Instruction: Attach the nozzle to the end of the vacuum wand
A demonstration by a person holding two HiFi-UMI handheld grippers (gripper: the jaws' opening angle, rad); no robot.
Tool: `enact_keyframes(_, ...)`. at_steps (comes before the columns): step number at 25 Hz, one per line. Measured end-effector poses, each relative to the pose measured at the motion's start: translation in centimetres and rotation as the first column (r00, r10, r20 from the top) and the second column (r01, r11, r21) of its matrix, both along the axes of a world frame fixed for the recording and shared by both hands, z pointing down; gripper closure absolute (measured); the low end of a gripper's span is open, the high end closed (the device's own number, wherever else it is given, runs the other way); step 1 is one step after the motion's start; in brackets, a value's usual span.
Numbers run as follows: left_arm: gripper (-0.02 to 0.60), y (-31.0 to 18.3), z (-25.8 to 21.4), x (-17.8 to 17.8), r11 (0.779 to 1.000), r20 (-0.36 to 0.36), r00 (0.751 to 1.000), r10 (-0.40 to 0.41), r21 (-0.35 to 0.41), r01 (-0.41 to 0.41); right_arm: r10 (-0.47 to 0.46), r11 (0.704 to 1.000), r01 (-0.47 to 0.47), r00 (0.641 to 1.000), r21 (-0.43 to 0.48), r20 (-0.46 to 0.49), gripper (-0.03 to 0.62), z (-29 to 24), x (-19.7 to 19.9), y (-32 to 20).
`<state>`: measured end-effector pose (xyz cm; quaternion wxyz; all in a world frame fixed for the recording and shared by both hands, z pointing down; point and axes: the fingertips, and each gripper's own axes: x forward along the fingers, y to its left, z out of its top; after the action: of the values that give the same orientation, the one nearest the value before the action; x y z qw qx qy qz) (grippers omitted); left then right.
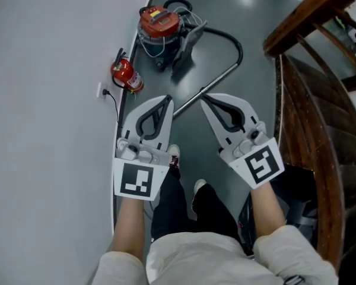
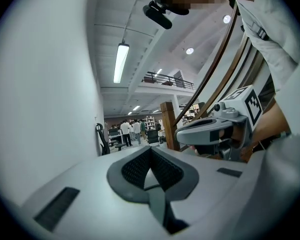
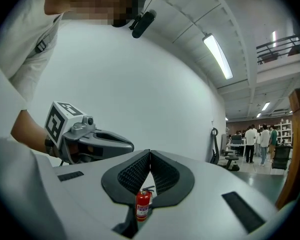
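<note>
Standing by the wall, a red fire extinguisher [image 1: 126,74] carries a label too small to read. The left gripper [image 1: 165,101] is closed and empty. The vacuum wand [image 1: 216,80] lies on the floor beyond, its near end hidden behind that gripper. The right gripper [image 1: 205,99] is likewise closed and empty.

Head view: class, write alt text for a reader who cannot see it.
A person holds the left gripper and right gripper, both shut and empty, over a grey floor. Ahead lie a red-topped vacuum and its metal wand; a fire extinguisher stands by the white wall at left.
</note>
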<state>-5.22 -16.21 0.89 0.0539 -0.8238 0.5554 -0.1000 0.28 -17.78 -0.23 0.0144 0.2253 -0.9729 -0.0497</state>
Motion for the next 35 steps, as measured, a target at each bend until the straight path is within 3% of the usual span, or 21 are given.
enact_keyframes(7,0.581,3.5,-12.7,2.0,0.997,-0.060,0.998,-0.023,0.067,0.027,0.034,0.998,-0.036,0.999,0.057,0.027,0.568,-12.4,3.5,3.4)
enact_keyframes(13,0.581,7.0,-19.3,4.4,0.993,-0.094,0.996,-0.009,0.117,0.020,0.045,0.994,-0.048,0.998,0.093,0.038,0.568,-18.6,5.6,7.6)
enact_keyframes(23,0.581,12.2,-24.9,6.6,0.979,-0.085,0.995,-0.050,0.194,0.065,0.049,0.987,-0.062,0.995,0.148,0.090,0.568,-24.5,9.1,12.6)
enact_keyframes(35,0.581,15.8,-25.9,7.5,0.971,-0.075,0.993,-0.087,0.215,0.101,0.037,0.985,-0.051,0.996,0.168,0.083,0.568,-25.8,9.5,15.6)
